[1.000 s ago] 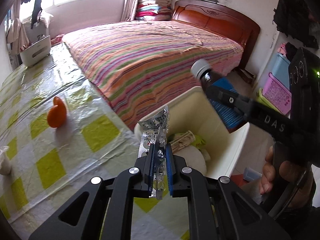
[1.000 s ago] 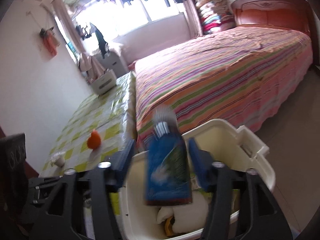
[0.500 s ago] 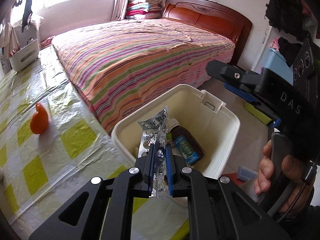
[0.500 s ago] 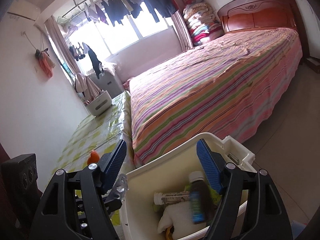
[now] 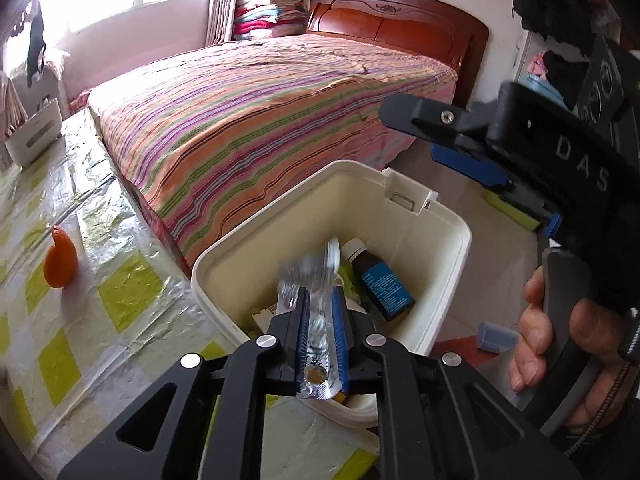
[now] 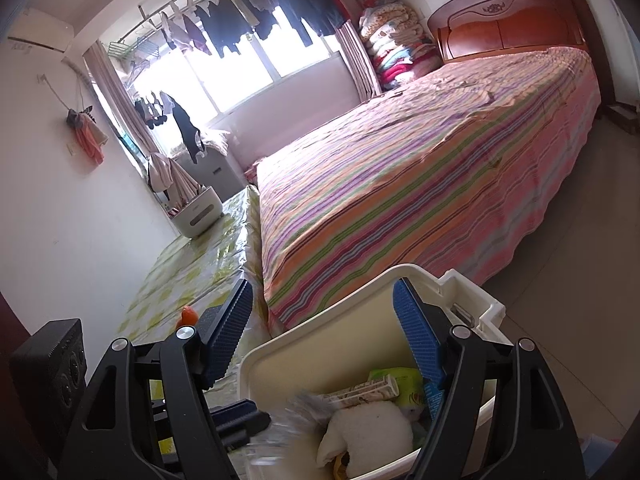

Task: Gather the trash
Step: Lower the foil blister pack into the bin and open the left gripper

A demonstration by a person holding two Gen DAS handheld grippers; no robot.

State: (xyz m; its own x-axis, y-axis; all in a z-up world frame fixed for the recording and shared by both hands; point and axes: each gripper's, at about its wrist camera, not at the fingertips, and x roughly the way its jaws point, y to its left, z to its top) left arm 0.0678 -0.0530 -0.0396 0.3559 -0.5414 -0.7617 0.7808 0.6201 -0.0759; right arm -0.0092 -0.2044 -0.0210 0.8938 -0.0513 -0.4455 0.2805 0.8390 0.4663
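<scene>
My left gripper (image 5: 320,304) is shut on a silver blister pack (image 5: 316,320) and holds it over the near rim of the cream trash bin (image 5: 452,224). A brown bottle with a blue label (image 5: 380,280) lies inside the bin among other trash. My right gripper (image 6: 324,328) is open and empty above the bin (image 6: 352,284); it also shows at the right of the left wrist view (image 5: 460,136). In the right wrist view the bin holds a white wad (image 6: 368,432) and wrappers, and the blister pack (image 6: 288,428) is a blur at its near edge.
An orange toy (image 5: 60,258) stands on the yellow-checked table (image 5: 120,292) left of the bin. A striped bed (image 5: 260,112) lies behind. A white container (image 5: 34,136) sits at the table's far end. A small blue cup (image 5: 496,336) is on the floor.
The right gripper opened and dropped the brown bottle into the bin, then stayed open above it. The left gripper carried the blister pack from over the table to over the bin.
</scene>
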